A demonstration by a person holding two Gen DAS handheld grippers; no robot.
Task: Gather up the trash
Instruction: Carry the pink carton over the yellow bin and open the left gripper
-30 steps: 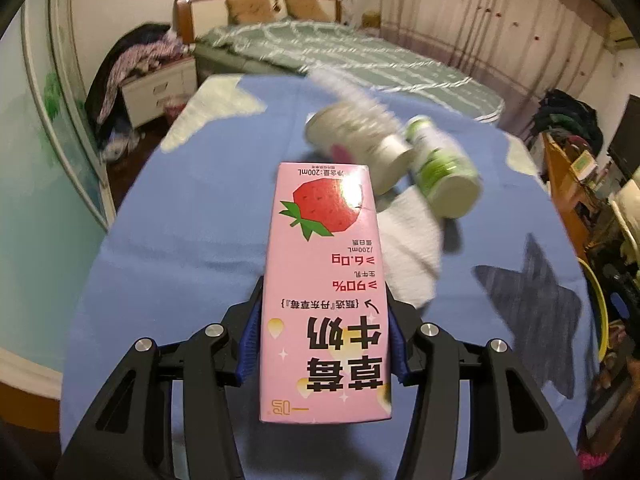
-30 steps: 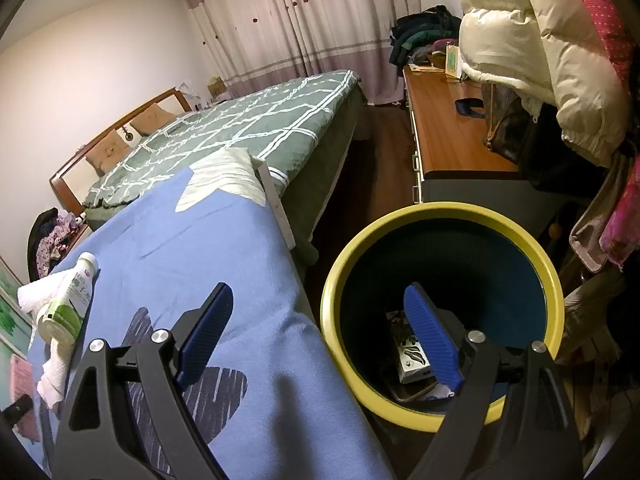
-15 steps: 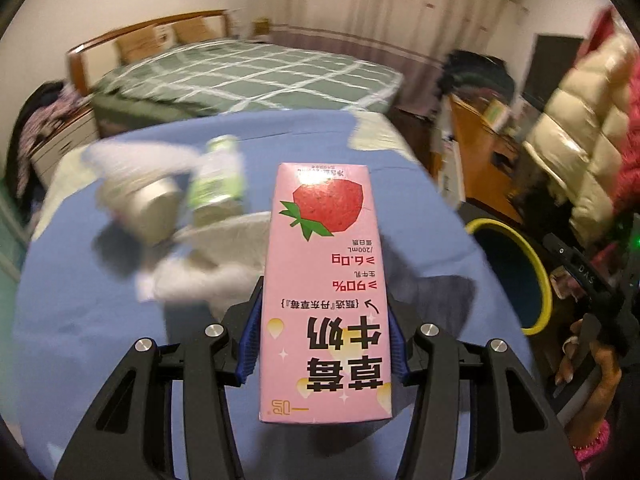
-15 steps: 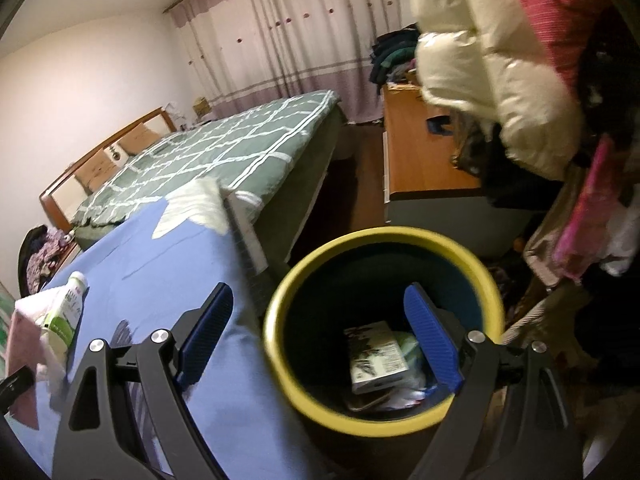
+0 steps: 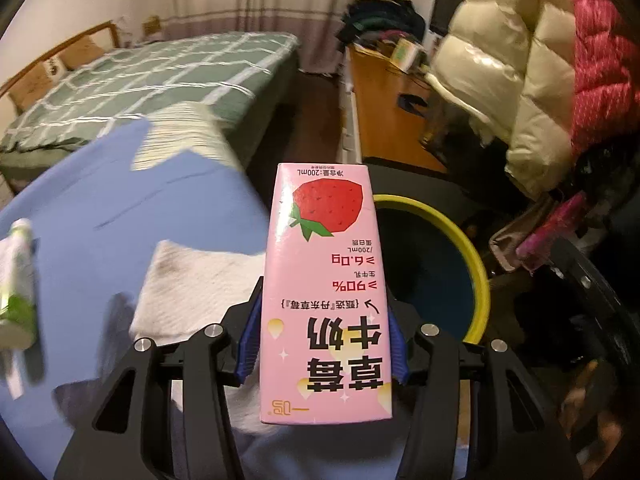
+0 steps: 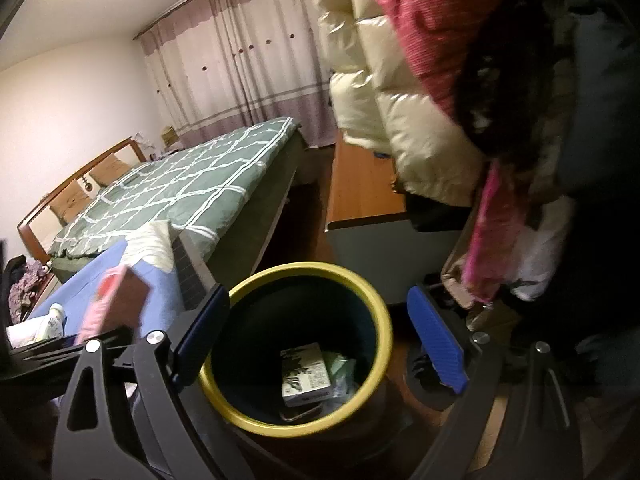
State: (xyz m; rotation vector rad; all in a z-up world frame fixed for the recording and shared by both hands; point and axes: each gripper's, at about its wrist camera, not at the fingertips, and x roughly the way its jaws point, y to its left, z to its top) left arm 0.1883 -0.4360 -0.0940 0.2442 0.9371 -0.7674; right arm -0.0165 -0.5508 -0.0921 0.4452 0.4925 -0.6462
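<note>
Left gripper (image 5: 322,344) clamped on the pink strawberry milk carton (image 5: 325,280), up in the air past the blue table's (image 5: 200,200) edge, next to the yellow-rimmed bin (image 5: 474,264). Right gripper (image 6: 320,340) gaping wide, jaws just opened a bit more, nothing between them, above that bin (image 6: 304,272). Small box (image 6: 306,374) lying inside.

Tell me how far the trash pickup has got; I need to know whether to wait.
Done: a carton and wrappers already lie in the yellow-rimmed bin. In hand: the left gripper clamps a pink strawberry milk carton near the bin; the right gripper is open and empty. Left: a green-and-white bottle and a paper towel on the blue tablecloth.
</note>
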